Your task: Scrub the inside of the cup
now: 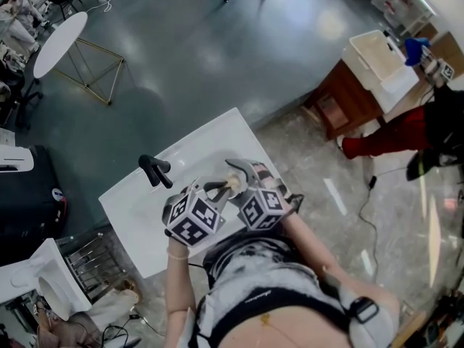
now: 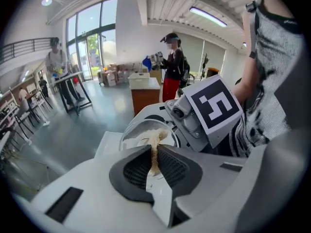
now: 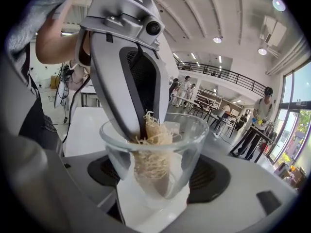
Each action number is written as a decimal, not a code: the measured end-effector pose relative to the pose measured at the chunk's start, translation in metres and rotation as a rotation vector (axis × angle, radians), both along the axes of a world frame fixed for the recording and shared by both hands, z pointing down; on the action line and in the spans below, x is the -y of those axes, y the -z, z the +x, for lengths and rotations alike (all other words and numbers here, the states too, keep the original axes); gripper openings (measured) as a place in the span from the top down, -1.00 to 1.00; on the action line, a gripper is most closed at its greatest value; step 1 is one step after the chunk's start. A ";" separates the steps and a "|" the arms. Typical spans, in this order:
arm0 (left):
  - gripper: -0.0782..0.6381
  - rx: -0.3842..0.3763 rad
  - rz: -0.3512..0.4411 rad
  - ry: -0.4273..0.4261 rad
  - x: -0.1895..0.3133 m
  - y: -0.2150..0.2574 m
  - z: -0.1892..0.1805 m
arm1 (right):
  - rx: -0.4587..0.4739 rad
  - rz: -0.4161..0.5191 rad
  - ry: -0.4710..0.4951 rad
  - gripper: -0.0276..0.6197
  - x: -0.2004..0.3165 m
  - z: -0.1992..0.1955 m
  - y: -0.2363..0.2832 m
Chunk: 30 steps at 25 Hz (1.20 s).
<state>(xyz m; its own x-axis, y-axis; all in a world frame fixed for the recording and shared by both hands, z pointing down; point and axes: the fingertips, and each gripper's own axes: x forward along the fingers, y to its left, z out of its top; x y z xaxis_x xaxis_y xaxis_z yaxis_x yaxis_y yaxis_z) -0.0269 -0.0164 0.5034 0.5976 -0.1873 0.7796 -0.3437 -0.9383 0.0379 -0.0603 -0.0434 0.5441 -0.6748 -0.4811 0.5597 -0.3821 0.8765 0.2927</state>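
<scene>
A clear glass cup (image 3: 160, 144) sits between the wide-spread pads of my right gripper (image 3: 158, 178), which is shut on it. My left gripper (image 3: 144, 125) reaches down into the cup from above, shut on a tuft of pale loofah fibre (image 3: 151, 152) that lies against the inner wall. In the left gripper view the scrubber (image 2: 154, 152) is pinched between the dark pads, with the cup rim (image 2: 141, 130) just beyond. From the head view both grippers meet over the white basin (image 1: 138, 220), the left gripper (image 1: 216, 189) beside the right gripper (image 1: 243, 174).
A black faucet (image 1: 154, 170) stands at the basin's far left side. A wooden cabinet (image 1: 337, 104) and a person in red trousers (image 1: 388, 138) are to the right. A round white table (image 1: 59, 40) stands far left, a toilet (image 1: 36, 285) near left.
</scene>
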 end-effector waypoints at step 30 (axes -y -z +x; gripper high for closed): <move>0.67 0.055 -0.031 -0.008 -0.008 -0.001 0.000 | -0.002 -0.009 0.028 -0.29 -0.008 -0.004 -0.002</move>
<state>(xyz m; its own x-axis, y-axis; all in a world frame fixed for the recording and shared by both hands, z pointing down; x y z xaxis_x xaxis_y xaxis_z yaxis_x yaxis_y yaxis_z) -0.0267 -0.0084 0.5044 0.5553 -0.1580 0.8165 -0.3381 -0.9399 0.0481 -0.0644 -0.0351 0.5457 -0.6869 -0.4570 0.5651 -0.3566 0.8895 0.2858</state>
